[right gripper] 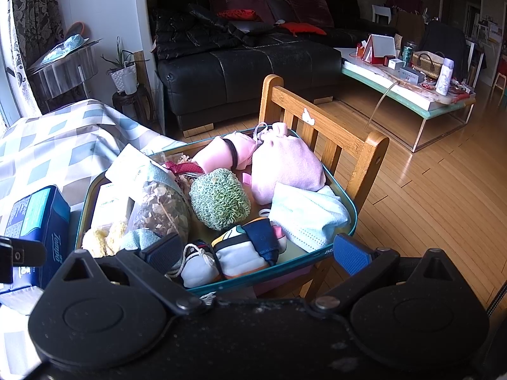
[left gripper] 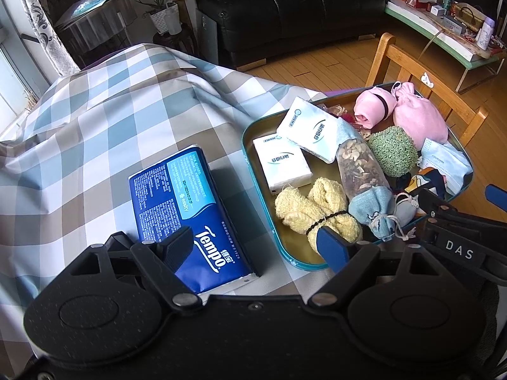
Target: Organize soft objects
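A teal-rimmed tray [left gripper: 250,171] [right gripper: 350,218] holds soft things: two white tissue packs [left gripper: 282,164], a yellow fuzzy sock roll [left gripper: 313,212], a sachet of dried bits [left gripper: 361,164] [right gripper: 161,205], a green loofah [left gripper: 393,150] [right gripper: 220,202], pink pouches [left gripper: 418,117] [right gripper: 285,164], face masks [left gripper: 443,161] [right gripper: 307,218] and a colourful sock roll [right gripper: 244,250]. A blue Tempo tissue pack [left gripper: 187,212] [right gripper: 35,218] lies on the cloth left of the tray. My left gripper [left gripper: 256,243] is open above the Tempo pack's near end. My right gripper [right gripper: 256,253] is open over the tray's near edge and also shows in the left wrist view [left gripper: 456,212].
The table wears a checked cloth [left gripper: 111,120]. A wooden chair [right gripper: 329,139] stands right behind the tray. Beyond are a black sofa [right gripper: 247,63], a cluttered coffee table [right gripper: 412,88], wooden floor and a plant stand [right gripper: 126,79] by the window.
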Tool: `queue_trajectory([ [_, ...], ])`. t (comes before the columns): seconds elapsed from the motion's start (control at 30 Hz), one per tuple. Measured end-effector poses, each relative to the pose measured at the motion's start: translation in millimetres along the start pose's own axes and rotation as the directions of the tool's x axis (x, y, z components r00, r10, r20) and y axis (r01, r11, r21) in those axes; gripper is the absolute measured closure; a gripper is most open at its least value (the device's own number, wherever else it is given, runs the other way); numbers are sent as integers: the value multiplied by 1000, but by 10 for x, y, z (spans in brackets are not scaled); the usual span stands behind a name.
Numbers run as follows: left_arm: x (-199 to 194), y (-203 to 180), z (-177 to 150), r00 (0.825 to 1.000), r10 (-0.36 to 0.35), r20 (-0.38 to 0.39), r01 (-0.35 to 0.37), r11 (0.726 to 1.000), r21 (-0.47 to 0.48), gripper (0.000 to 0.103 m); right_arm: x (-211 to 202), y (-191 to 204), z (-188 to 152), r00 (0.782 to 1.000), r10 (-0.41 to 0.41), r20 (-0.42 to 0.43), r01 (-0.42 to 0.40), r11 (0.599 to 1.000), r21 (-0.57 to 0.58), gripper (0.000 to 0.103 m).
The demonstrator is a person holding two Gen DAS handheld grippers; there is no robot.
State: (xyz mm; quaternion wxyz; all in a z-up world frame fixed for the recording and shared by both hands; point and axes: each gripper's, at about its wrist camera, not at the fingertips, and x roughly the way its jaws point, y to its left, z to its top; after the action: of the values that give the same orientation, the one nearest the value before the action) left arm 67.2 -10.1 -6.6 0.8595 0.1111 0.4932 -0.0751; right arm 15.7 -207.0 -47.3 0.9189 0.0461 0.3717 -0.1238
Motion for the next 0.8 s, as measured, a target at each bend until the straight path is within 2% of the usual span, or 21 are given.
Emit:
queue_trajectory([
  [0.8,17,16,-7,1000,-1,-12,1,1000,-2,21,6,-1,1,1000,1,-2,-1,1000,0,0],
])
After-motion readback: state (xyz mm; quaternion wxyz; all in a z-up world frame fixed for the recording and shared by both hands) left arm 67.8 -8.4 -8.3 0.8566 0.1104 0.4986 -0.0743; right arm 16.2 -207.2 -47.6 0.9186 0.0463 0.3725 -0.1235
